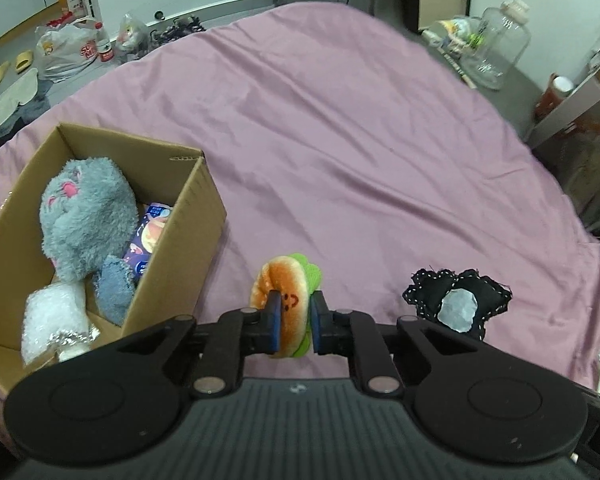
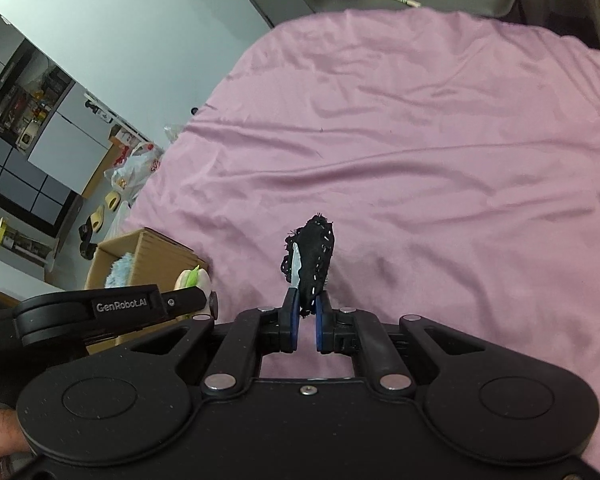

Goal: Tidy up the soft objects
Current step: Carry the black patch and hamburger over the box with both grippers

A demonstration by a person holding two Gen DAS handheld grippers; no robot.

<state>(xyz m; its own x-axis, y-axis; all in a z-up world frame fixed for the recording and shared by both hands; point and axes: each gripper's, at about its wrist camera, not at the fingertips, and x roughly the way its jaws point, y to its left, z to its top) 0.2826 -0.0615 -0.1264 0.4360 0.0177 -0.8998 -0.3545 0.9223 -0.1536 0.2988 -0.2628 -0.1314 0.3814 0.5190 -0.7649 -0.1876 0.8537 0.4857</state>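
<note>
bedsheet [image 1: 340, 128]: your smooth pink cloth, faintly sheened;
box [image 1: 180, 236]: matt corrugated cardboard;
burger toy [image 1: 286, 304]: soft plush;
grey toy [image 1: 86, 216]: shaggy fleece

Cardboard box [image 1: 172, 248] near corner cut off by left edge, purple packet [image 1: 148, 240] half hidden behind grey plush [image 1: 84, 216]

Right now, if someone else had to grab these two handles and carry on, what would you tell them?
Left gripper: shut on the burger toy, held just right of the cardboard box.
Right gripper: shut on the black stitched pouch, lifted over the pink sheet.
Done: the grey plush, a blue fuzzy piece, a purple packet and a bubble-wrap roll already sit in the box.
Left: drop the burger toy into the box, then the pouch. I see no other soft things loose on the sheet.
</note>
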